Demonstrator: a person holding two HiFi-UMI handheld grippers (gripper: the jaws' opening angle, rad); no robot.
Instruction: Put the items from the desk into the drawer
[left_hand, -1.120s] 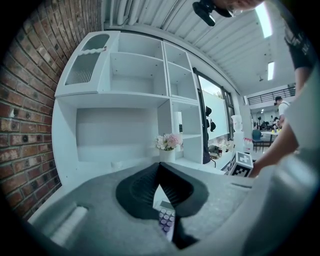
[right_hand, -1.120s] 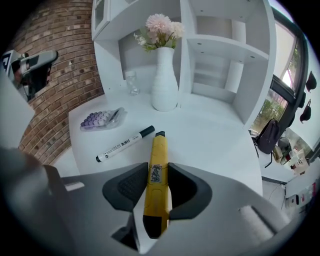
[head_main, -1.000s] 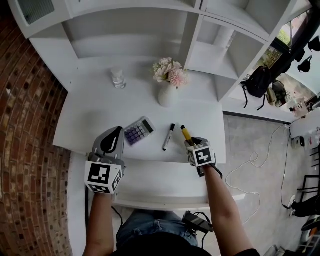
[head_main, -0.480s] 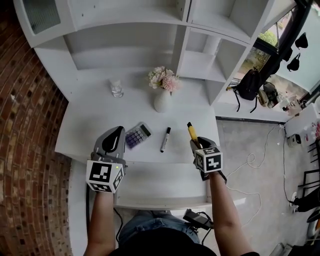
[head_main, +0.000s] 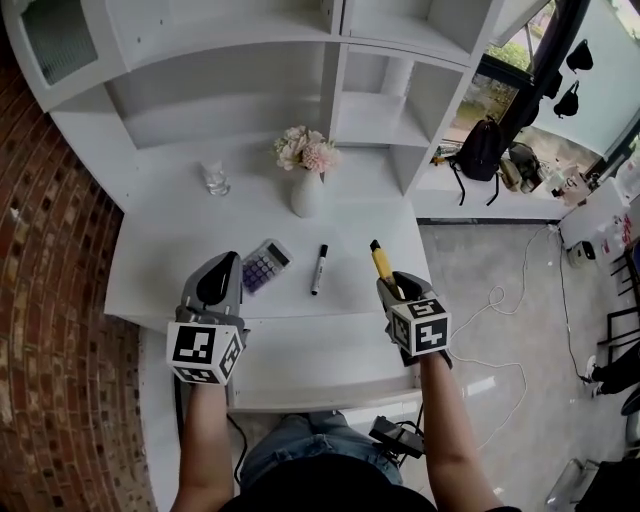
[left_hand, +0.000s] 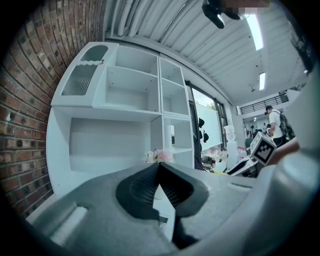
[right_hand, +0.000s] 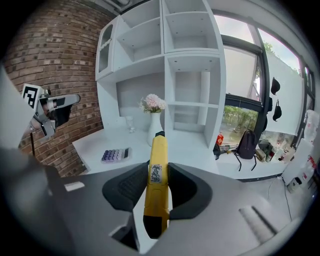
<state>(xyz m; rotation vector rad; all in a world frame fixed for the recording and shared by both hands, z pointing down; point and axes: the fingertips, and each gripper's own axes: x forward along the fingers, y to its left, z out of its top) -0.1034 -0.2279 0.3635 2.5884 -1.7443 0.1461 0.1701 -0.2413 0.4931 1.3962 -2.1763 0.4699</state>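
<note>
Right gripper (head_main: 391, 284), pinching the yellow marker (head_main: 380, 262), has risen above the desk (head_main: 160, 250) front edge since a second ago. Left gripper (head_main: 227, 262): jaws pressed together, empty. Calculator (head_main: 264, 266) and black marker (head_main: 319, 269) lie on the desk, near the vase (head_main: 305, 192).

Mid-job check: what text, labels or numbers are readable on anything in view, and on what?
No text is legible.
Yellow marker: label with dark print, too blurred to read.
Calculator: key markings too small to read.
Black marker: no print visible.
Marker cubes: black-and-white square patterns, no words.
</note>
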